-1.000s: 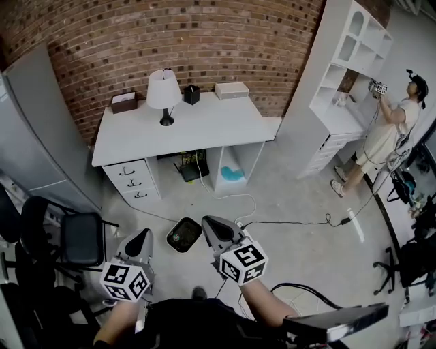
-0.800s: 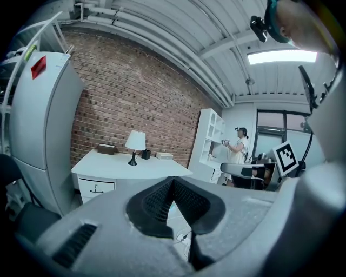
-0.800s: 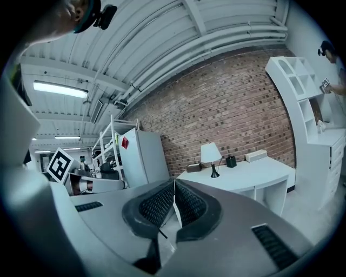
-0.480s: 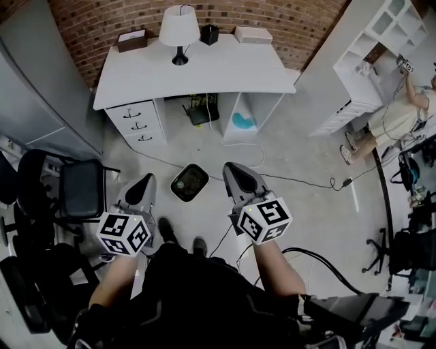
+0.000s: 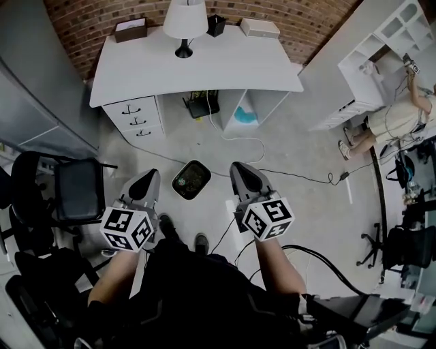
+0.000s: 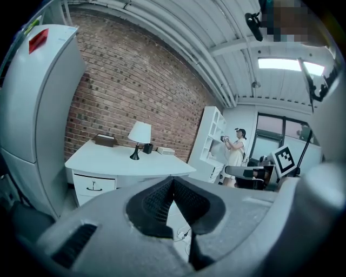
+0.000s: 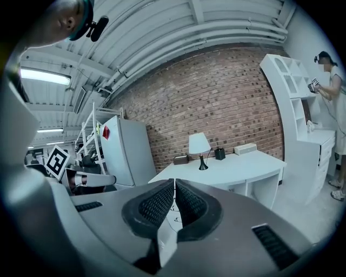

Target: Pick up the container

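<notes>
Left gripper [image 5: 146, 180]: grey moulded shell, black ribbed pads [image 6: 154, 203], white cube [image 5: 127, 228] with black square markers.
Right gripper [image 5: 240, 169]: identical build.
Clothing: black short-sleeved top [image 5: 197, 293], dark shoes [image 5: 202, 243].

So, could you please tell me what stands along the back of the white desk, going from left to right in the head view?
brown box → lamp → small black pot → flat white box
</notes>
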Action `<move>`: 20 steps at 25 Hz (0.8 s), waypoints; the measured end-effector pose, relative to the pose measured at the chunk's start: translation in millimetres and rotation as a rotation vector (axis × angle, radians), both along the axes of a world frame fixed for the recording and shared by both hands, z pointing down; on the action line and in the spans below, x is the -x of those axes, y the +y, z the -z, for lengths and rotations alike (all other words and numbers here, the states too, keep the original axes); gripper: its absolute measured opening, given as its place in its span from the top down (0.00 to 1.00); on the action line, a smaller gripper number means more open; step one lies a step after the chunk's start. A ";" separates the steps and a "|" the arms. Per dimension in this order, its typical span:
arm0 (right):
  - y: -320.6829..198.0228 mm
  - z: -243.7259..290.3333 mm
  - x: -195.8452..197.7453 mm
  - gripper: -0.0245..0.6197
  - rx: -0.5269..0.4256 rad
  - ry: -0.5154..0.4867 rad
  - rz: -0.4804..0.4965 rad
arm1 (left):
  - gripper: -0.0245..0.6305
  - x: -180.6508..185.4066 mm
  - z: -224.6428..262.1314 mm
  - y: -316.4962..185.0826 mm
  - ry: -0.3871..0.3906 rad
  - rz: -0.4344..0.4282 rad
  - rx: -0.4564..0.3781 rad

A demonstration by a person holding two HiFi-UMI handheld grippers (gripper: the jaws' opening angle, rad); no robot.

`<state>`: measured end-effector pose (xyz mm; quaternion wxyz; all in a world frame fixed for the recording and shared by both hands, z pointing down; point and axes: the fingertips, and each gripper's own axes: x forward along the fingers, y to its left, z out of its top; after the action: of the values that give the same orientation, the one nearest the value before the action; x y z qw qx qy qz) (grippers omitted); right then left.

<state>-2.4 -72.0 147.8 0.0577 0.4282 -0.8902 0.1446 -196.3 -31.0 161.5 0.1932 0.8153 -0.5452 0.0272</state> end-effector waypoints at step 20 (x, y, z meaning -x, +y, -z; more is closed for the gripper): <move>-88.8 -112.1 -11.4 0.95 0.164 0.056 -0.088 | 0.95 -45.2 -102.4 -99.8 0.002 -0.218 0.178</move>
<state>9.0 -160.8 260.0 0.1110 0.4647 -0.8536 0.2074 -151.1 -130.8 263.9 0.2614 0.8493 -0.4487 0.0955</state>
